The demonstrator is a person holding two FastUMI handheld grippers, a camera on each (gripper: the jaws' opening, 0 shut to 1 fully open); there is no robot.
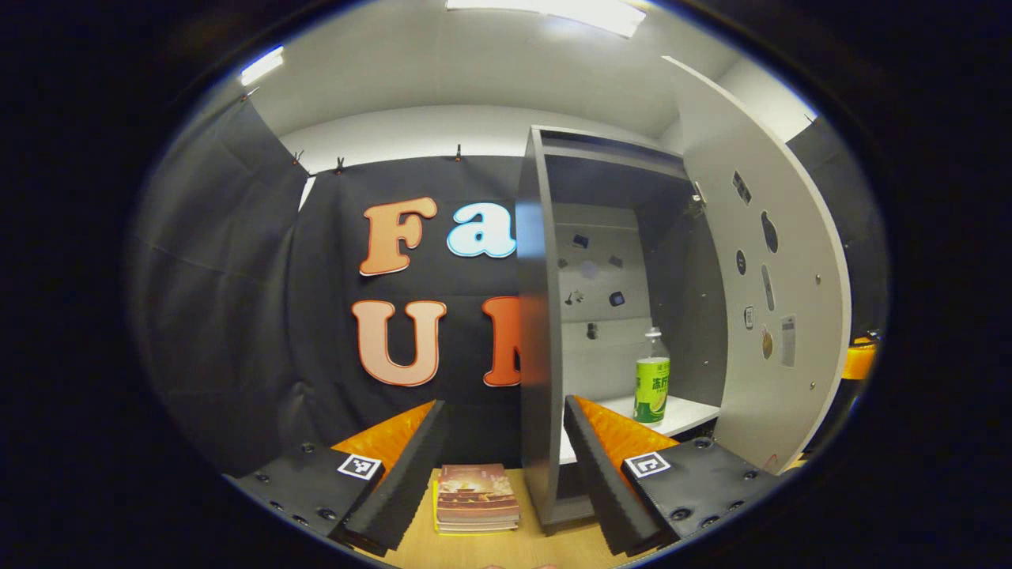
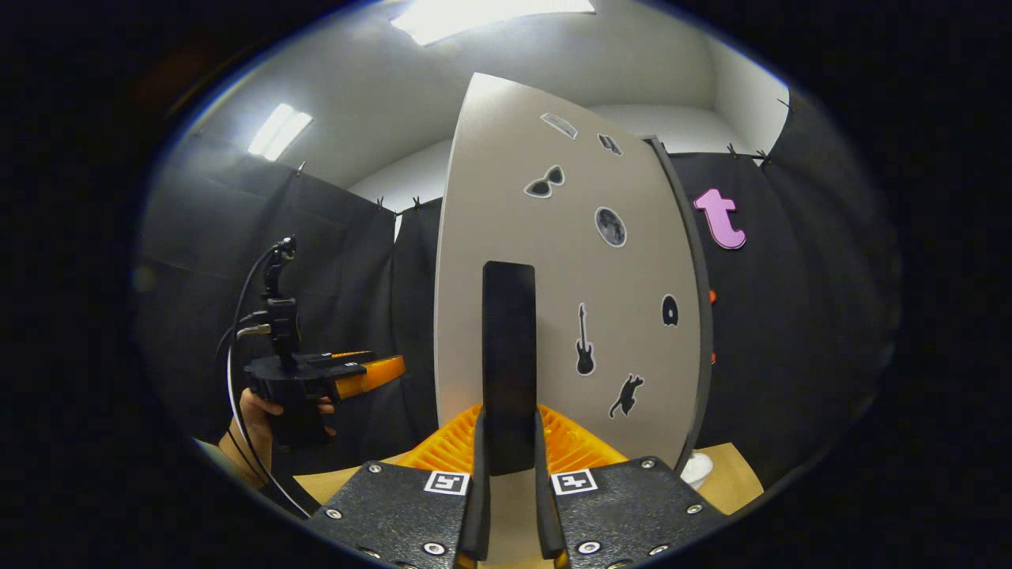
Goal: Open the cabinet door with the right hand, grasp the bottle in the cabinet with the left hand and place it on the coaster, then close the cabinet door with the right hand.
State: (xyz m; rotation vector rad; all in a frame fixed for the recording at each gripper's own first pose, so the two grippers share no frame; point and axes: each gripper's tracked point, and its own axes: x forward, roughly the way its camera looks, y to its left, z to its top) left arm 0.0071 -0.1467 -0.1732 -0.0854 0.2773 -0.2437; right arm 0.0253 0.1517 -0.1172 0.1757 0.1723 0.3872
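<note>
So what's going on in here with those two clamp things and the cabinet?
A person holds a two-finger gripper in each hand. The right gripper is clamped on the dark handle of the cabinet door, which stands swung open. The left gripper is open and points toward the cabinet, where a bottle with a green label stands upright on the white shelf, not yet grasped. A stack of books lies on the wooden table below.

text: none legible | bottle (image 1: 651, 384) label: characters too small | gripper tags: coded squares
</note>
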